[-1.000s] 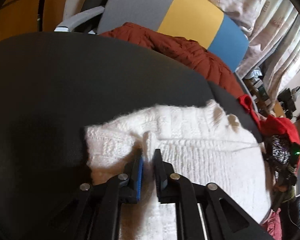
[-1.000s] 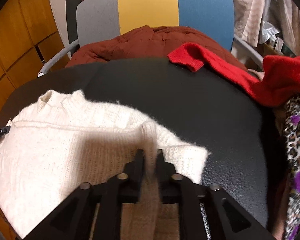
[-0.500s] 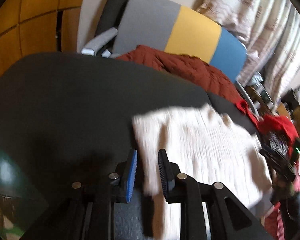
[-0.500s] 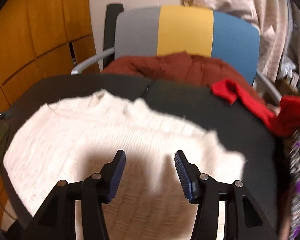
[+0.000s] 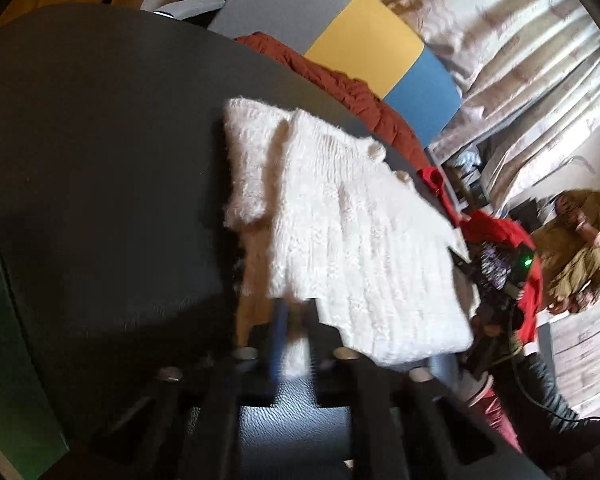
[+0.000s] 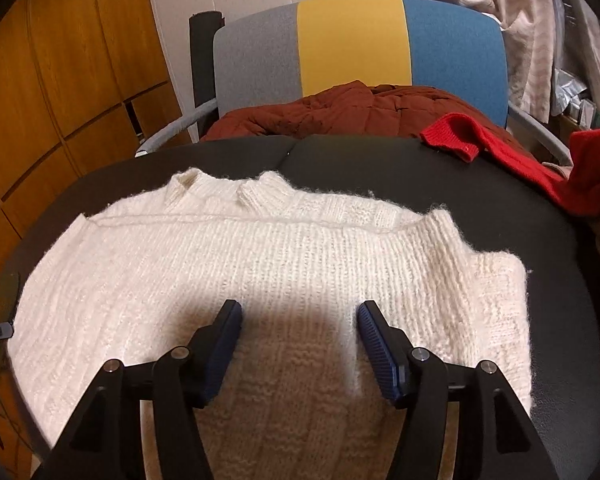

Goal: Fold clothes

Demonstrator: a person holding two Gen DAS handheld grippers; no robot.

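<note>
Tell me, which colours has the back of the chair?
The chair back has three vertical bands: grey, yellow, blue. It shows best in the right wrist view.

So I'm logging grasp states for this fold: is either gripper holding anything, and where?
The right gripper is open above the white sweater, holding nothing. The left gripper is too blurred to tell.

home rm, curtains [image 5: 512, 52], wood closet [image 6: 60, 92]
</note>
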